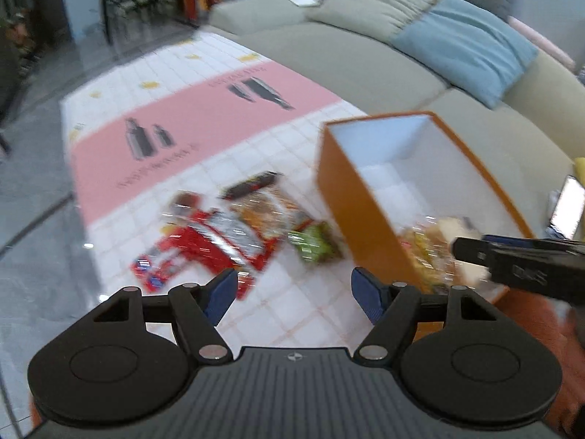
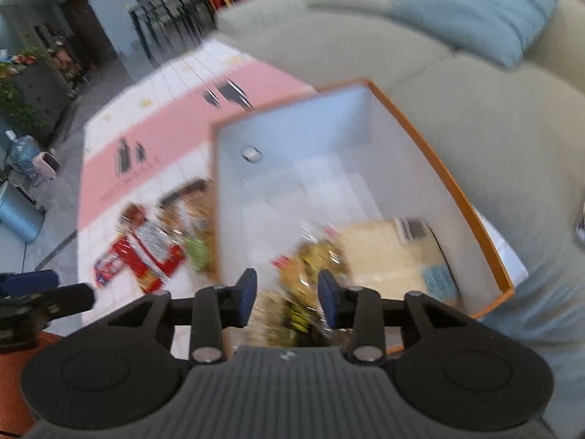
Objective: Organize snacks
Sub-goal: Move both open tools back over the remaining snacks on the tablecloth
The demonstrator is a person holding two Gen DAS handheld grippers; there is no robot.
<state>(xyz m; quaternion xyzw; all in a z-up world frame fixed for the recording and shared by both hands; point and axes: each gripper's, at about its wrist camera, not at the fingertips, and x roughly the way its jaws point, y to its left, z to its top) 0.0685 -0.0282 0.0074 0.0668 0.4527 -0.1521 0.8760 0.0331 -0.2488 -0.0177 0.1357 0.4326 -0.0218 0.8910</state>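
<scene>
R gripper [image 2: 287, 298] half-open, nothing gripped, over the orange box [image 2: 471, 197], L gripper [image 1: 292, 294] wide & empty – next grab: red pack [image 1: 215, 245] just ahead.

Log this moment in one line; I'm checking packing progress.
left gripper: open, empty | right gripper: open over orange box | snack packets: on mat | some snacks in box
</scene>
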